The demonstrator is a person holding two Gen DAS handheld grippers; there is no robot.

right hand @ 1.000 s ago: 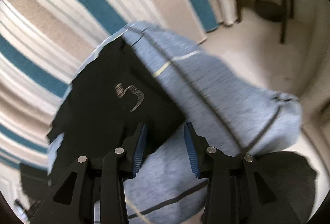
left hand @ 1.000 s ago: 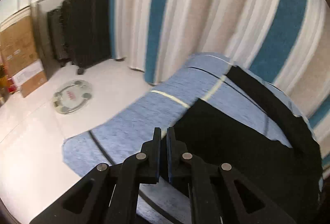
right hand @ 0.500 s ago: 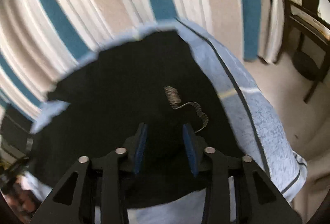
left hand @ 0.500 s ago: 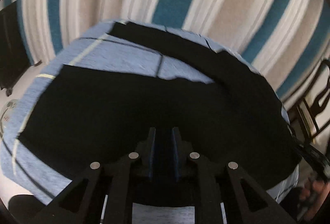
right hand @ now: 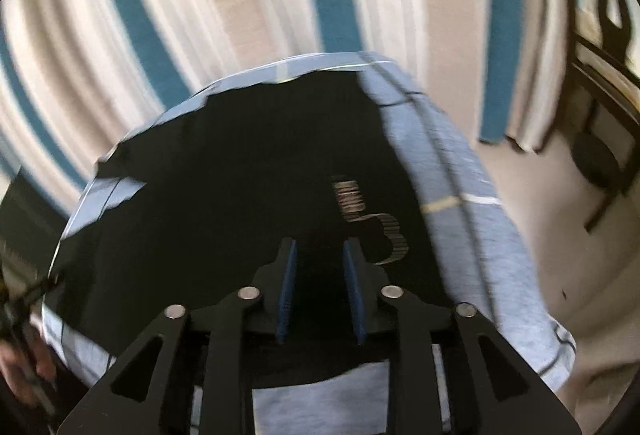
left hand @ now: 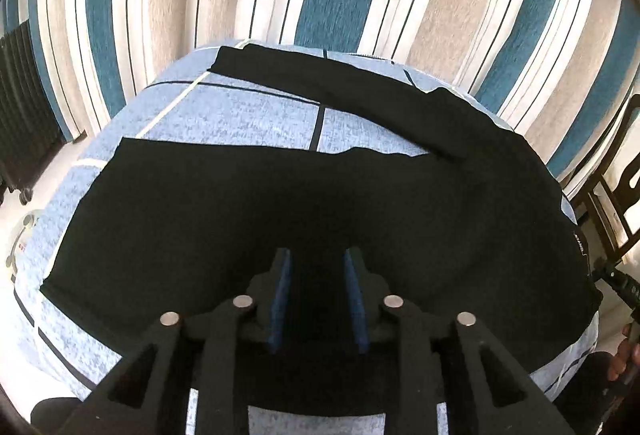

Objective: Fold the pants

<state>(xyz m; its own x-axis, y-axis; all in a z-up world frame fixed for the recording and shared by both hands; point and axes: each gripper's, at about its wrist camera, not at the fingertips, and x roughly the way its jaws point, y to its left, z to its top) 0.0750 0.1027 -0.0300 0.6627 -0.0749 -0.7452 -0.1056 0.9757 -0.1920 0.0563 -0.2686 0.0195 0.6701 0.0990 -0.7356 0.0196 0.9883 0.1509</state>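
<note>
Both grippers have swung in over the black pants (left hand: 280,203). The left gripper (left hand: 318,291) was shut and has just opened partway. The right gripper (right hand: 319,285) is partway open too. Neither holds anything. The pants lie spread on the blue blanket (left hand: 240,115), 1 leg angled off, so folding looks ready to start.

Bright daylight, fisheye warp, right-wrist blur

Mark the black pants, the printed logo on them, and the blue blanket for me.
black pants (left hand: 248,219): left wrist view, middle of the near leg.
printed logo (right hand: 384,231): right wrist view, its curved lower stroke.
blue blanket (left hand: 248,119): left wrist view, bare patch between the legs.
</note>
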